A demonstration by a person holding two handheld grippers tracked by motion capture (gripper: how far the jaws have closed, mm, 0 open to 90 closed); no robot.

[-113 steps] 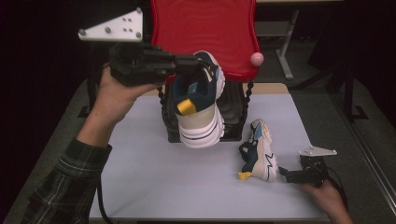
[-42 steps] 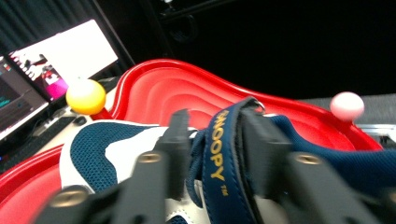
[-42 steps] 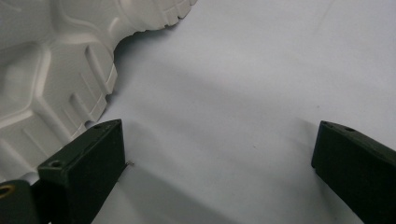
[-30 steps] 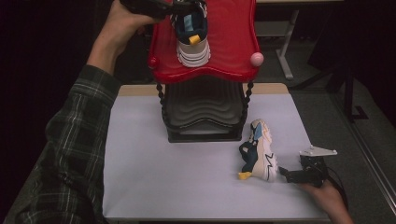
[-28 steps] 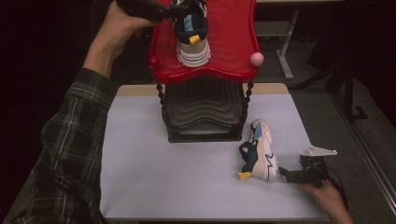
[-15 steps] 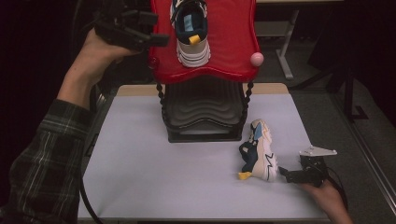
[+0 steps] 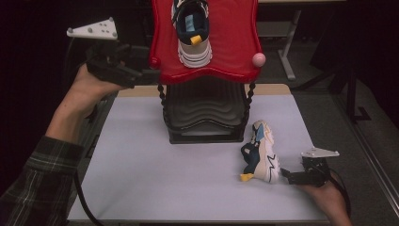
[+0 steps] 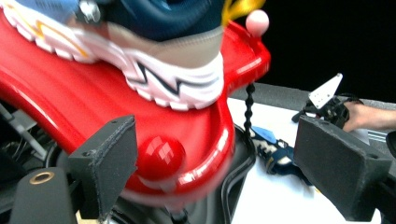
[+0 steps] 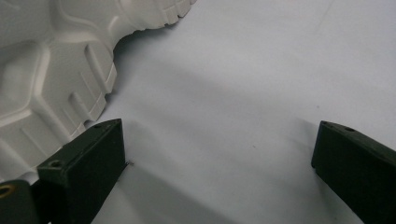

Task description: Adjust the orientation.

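Sneaker point(image 7: 192, 33) sits on the red top shelf point(image 7: 235, 42) of the rack, toe toward the person, released since the earlier frames, when the left hand-held gripper point(image 7: 146, 75) carried it up from the black lower shelf point(image 7: 204, 113). That hand-held gripper has since drawn back to the shelf's left corner; in its own view its jaws gape wide with nothing between them, framing the red corner knob point(image 8: 161, 157). The second sneaker point(image 7: 259, 151) lies unmoved on its side on the desk point(image 7: 141, 179), the right hand-held gripper point(image 7: 288, 176) just beside its sole, jaws spread and empty. The upper sneaker's heel is cut off at the frame's top edge
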